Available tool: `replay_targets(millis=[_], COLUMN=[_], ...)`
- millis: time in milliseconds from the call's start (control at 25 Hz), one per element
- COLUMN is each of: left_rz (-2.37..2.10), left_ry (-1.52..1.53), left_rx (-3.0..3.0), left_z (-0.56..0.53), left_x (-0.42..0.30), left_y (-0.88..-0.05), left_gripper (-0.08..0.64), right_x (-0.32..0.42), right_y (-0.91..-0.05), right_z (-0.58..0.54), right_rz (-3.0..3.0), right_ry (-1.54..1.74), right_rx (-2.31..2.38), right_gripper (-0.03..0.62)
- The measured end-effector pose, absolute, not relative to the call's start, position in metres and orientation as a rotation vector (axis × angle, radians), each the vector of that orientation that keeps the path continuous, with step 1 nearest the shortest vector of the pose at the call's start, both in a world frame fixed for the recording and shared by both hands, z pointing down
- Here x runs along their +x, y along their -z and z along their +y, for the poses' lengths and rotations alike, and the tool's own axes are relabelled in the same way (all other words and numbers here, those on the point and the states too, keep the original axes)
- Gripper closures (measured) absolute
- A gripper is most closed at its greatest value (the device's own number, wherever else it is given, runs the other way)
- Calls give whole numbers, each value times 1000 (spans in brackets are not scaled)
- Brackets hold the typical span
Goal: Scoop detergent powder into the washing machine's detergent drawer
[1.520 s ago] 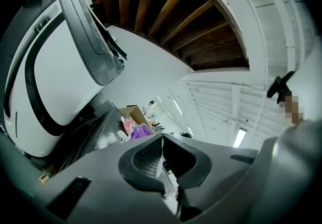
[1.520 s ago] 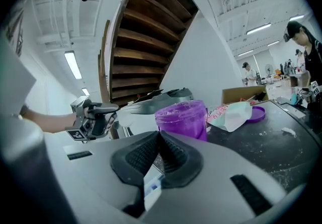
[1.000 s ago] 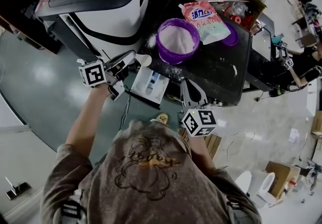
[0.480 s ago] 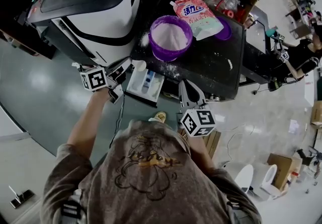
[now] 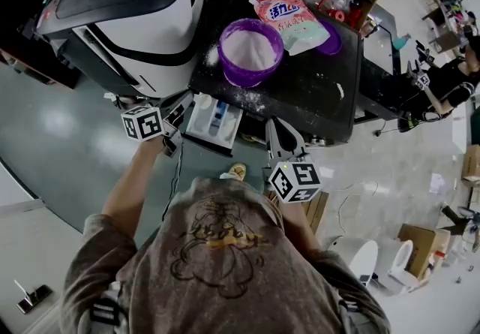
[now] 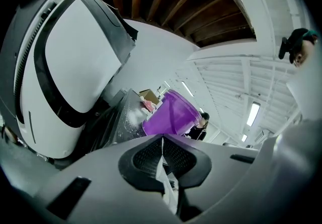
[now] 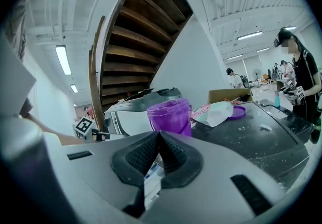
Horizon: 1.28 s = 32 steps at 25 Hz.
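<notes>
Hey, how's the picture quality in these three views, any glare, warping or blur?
Head view: dim overall, with pale glare on the floor and edges bowed. Left gripper view: strong fisheye bends the washing machine; the scoop handle in the shut left gripper is soft. Right gripper view: black corners, ceiling lamp blown out, purple tub sharp.

Your head view is dim and bends hard at its edges; the glossy grey floor (image 5: 54, 121), left of the purple plastic tub of white powder (image 5: 250, 51), throws back soft glare. In both gripper views the fluorescent ceiling strips (image 7: 63, 59) light the room evenly, the corners go black, and the close foreground is soft.
</notes>
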<state>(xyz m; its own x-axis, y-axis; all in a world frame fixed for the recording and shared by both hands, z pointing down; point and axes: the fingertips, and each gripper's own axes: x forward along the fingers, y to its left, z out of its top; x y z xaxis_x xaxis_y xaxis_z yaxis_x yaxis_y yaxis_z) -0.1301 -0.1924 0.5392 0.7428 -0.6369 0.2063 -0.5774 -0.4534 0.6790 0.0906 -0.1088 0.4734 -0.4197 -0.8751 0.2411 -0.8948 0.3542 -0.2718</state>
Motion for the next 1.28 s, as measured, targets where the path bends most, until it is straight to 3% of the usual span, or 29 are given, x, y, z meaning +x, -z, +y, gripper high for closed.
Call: replay_targets(millis=[1280], left_rz=[-1124], left_ry=[-550], left_rx=[2752], left_z=[-155], left_x=[-84], left_y=[-574], left_gripper=[537], right_x=[98], right_y=[-480], right_z=[-97], right_rz=[-2506], right_ry=[-572], right_rx=[1691], right_gripper=[591])
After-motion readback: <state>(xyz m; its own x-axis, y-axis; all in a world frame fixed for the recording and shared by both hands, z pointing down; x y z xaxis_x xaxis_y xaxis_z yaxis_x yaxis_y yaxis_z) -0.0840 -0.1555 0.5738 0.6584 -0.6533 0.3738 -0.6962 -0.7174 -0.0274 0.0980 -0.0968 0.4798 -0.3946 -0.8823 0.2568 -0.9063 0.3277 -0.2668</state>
